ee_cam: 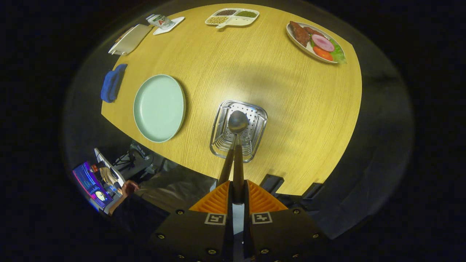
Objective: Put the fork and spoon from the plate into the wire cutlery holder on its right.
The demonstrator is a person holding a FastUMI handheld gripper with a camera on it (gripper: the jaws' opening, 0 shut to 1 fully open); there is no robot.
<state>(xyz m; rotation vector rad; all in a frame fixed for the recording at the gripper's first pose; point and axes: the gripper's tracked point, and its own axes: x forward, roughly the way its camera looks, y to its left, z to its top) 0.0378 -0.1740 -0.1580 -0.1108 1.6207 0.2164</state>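
In the gripper view, the fingers (238, 194) are pressed together on the dark handle of the spoon (237, 122), and the spoon points forward so that its bowl hangs above the open top of the wire cutlery holder (222, 136). A second dark handle (226, 167) runs close beside the spoon handle and seems to go down into the holder; I think it belongs to the fork, but its head is hidden, so I cannot be sure. The plate (159, 107) to the left of the holder is empty, so I judge the task is near its last step: to lower the spoon and let it go. To do this well, the bowl should go down inside the wire rim, not on it, and the fingers should part only when the spoon is already low inside, because a drop from high can tip the light holder or make the spoon jump out. The holder stands rather near the bench (291, 120) edge on the side of the person, so a push toward that edge is a risk. Around the holder the bench is free; the blue cloth (112, 82), the divided dish (233, 16) and the food plate (315, 42) are well apart.
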